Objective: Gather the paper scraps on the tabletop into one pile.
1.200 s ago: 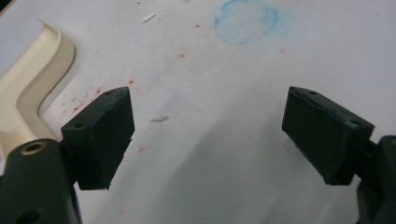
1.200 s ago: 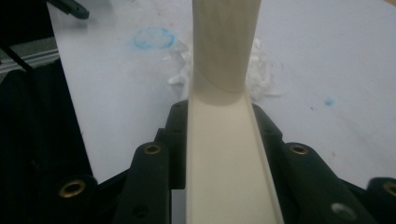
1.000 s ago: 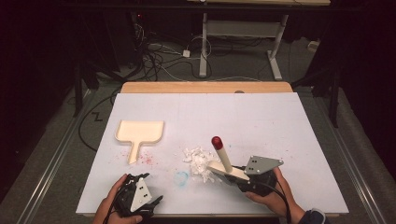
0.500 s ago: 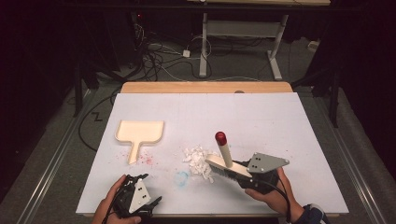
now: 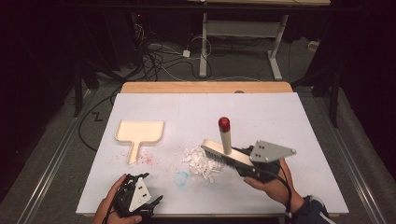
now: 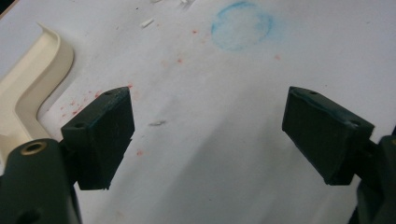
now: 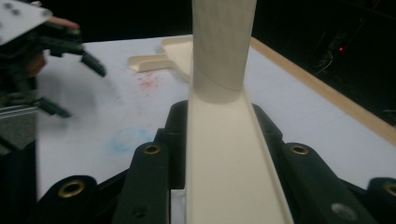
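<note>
High view shows a small brush (image 5: 227, 151) held in the right claw (image 5: 243, 161), which is closed tight on the back of its cream head; the bristle edge sits at the right side of a heap of white scraps (image 5: 200, 162) near the middle of the desk (image 5: 196, 112). The brush head's long axis runs across the desk, slanting from upper left to lower right, while its round handle with the red tip stands up from the head and leans slightly away from the person. In the right gripper view the cream head runs straight out between the jaws and the handle rises at its far end. Whether the bristles touch the desk or hang just above it is hard to tell from here. The sweeping looks barely begun: the scraps are gathered in one loose heap, with a few strays in the left gripper view, and none are in the cream dustpan (image 5: 139, 133), which lies flat well to the left, its handle pointing toward the person. The left claw (image 5: 140, 198) rests at the near edge with jaws wide apart and nothing between them. Left to do, as I judge it: bring the dustpan beside the heap and sweep the scraps in. Faint red specks (image 5: 147, 159) and a blue smudge (image 5: 181, 178) mark the desk nearby.
</note>
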`<move>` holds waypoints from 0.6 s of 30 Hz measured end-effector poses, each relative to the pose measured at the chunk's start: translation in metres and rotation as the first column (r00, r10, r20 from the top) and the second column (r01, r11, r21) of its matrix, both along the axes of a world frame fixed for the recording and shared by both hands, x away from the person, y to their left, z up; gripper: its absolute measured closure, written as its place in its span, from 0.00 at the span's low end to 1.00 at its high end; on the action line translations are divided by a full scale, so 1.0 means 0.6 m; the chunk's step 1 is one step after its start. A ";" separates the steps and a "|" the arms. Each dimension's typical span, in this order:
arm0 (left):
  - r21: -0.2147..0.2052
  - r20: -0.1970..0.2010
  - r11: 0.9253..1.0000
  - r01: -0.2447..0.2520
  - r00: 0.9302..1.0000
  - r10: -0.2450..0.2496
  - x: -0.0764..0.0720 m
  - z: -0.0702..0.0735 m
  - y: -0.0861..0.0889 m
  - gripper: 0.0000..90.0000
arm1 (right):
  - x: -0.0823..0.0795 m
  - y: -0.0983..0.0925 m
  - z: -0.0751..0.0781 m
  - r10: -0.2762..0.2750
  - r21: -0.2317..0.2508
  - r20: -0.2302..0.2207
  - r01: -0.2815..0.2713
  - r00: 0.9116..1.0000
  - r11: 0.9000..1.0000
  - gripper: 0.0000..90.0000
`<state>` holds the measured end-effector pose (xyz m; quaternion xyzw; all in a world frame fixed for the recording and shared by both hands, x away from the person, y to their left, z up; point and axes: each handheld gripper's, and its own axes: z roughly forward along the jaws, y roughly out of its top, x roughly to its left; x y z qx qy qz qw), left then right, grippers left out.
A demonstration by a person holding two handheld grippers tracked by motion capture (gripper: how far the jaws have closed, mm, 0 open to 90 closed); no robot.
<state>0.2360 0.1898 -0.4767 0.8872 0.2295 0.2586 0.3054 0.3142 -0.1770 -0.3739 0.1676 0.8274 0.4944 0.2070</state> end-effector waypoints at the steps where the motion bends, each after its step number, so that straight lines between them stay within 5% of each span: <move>1: -0.007 -0.001 1.000 0.003 1.000 -0.003 0.000 -0.001 0.000 0.18 | 0.018 0.008 0.001 -0.011 -0.018 0.019 0.011 1.000 1.000 0.75; 5: -0.017 -0.020 1.000 0.006 1.000 -0.006 0.007 -0.003 -0.001 0.18 | 0.106 0.040 -0.019 -0.043 -0.059 0.051 0.046 0.998 0.997 0.75; 10: 0.005 -0.024 1.000 0.022 0.999 -0.022 0.004 -0.007 -0.005 0.18 | 0.195 0.084 -0.067 -0.069 -0.116 -0.002 0.069 0.998 0.991 0.75; 14: -0.007 -0.029 1.000 0.013 0.999 -0.013 0.004 -0.008 -0.001 0.18 | 0.223 0.115 -0.095 -0.031 -0.112 -0.042 0.026 0.999 0.993 0.75; 18: -0.001 -0.034 1.000 0.010 0.999 -0.010 0.005 -0.011 0.001 0.18 | 0.217 0.142 -0.105 0.078 -0.097 -0.082 -0.086 0.994 0.992 0.75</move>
